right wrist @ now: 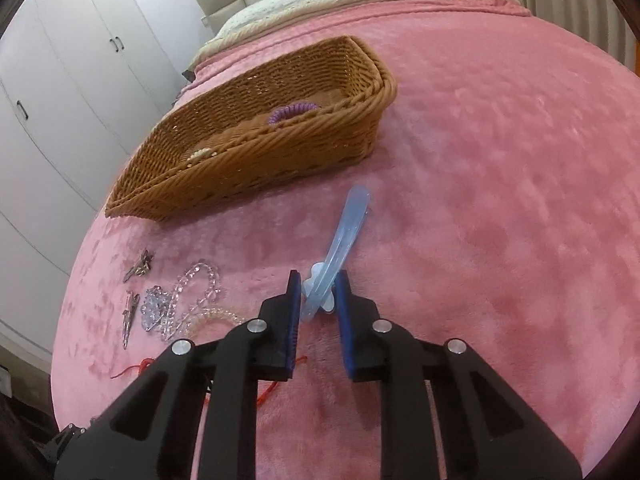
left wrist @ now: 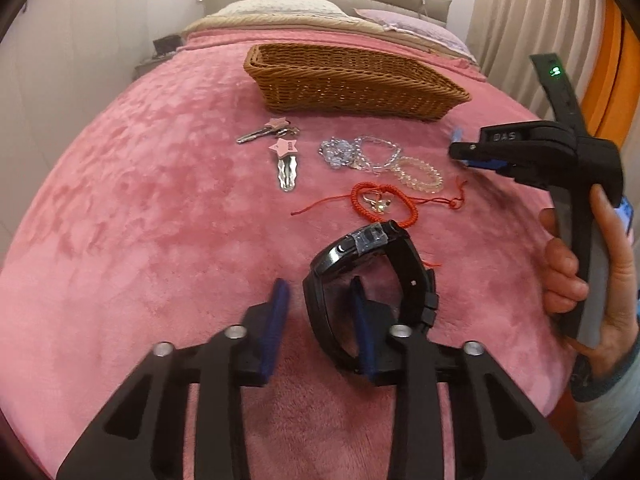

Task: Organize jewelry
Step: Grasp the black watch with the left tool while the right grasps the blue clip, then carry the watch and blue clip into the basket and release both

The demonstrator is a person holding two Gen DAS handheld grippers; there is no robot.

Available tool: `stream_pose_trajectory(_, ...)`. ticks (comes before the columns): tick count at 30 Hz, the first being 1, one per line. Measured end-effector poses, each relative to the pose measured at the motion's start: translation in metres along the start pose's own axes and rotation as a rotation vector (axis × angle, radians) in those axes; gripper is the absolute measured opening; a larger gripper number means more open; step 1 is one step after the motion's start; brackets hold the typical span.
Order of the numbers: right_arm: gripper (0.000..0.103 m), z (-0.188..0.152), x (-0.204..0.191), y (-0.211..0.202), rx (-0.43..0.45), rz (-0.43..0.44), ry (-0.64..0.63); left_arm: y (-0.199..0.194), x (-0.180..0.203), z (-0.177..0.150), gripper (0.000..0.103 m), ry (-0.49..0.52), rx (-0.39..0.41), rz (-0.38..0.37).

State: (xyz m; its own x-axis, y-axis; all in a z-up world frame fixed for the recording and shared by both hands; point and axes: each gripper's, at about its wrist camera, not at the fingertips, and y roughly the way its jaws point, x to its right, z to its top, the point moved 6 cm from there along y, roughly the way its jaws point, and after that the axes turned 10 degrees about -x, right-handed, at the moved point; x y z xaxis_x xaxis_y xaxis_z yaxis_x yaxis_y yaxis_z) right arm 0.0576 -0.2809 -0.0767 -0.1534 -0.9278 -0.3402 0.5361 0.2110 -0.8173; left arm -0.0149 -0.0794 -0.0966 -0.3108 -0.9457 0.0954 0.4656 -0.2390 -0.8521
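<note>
A black wristwatch (left wrist: 360,240) stands on its edge on the pink blanket (left wrist: 140,208). My left gripper (left wrist: 318,290) straddles its strap: the right finger sits inside the loop, the left pad is just clear of the band, so the jaws are open. My right gripper (right wrist: 318,280) is shut on a pale blue hair clip (right wrist: 344,224) that points away toward the wicker basket (right wrist: 260,160). The left wrist view shows the right gripper (left wrist: 456,152) at the right, held by a hand. The basket (left wrist: 352,92) lies at the back.
Star-topped metal clips (left wrist: 286,160), clear bead bracelets (left wrist: 376,152) and a red cord bracelet (left wrist: 384,200) lie between the watch and the basket. A purple coil tie (right wrist: 292,112) and a pearly piece (right wrist: 200,155) are in the basket. White wardrobes (right wrist: 60,80) stand left of the bed.
</note>
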Motion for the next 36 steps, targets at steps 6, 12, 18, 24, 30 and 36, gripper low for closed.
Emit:
stream_pose_trajectory(6,0.015,-0.001,-0.006,-0.007,0.03,-0.022,-0.046,-0.002,-0.002,-0.002,0.012,-0.022,0.02,-0.012)
stream_pose_trajectory(12,0.015,-0.007,-0.011,-0.02,0.082,-0.048,-0.108,-0.005,-0.005,0.0,0.011,-0.074,0.058,-0.075)
stream_pose_trajectory(18,0.015,-0.008,-0.015,-0.039,0.153,-0.04,-0.163,-0.012,-0.007,0.006,0.01,-0.098,0.093,-0.093)
stream_pose_trajectory(24,0.015,-0.007,-0.021,-0.055,0.201,-0.04,-0.21,-0.017,-0.011,0.018,0.01,-0.122,0.121,-0.097)
stream_pose_trajectory(30,0.015,0.005,-0.029,-0.079,0.258,-0.04,-0.243,-0.043,-0.008,0.054,0.01,-0.114,0.216,-0.101)
stream_pose_trajectory(36,0.015,0.048,-0.047,-0.105,0.341,-0.047,-0.302,-0.061,-0.001,0.118,0.01,-0.101,0.295,-0.117)
